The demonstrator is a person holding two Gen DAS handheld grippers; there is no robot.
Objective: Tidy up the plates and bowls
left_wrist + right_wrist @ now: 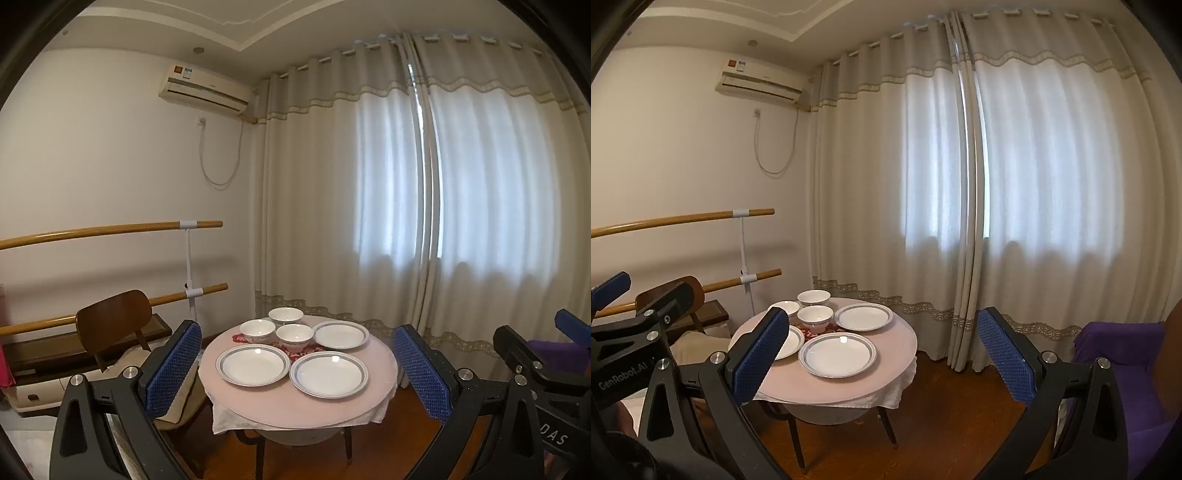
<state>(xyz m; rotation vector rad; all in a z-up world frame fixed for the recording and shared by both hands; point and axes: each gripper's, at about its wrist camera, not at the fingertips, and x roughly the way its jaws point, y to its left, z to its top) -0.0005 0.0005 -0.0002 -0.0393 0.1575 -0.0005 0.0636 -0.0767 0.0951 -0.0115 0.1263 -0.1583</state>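
Porcelain is what we are risking: three plates (253, 364) and three bowls (257, 330) are sitting unstacked on the round table (380, 384), well ahead of us. We are holding the left gripper (297, 369) and right gripper (881, 354) spread wide, grasping nothing. Glazed rims could be slipping from the pads if pinched shallowly, and the pink cloth may be sliding. Curtains (406, 184) and a wooden chair (114, 321) are crowding the table.

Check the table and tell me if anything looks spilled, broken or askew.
Nothing stands out. Three plates and three bowls sit upright and unstacked on the round table, with no spill or visible damage. Both tongs are open and well short of the table.
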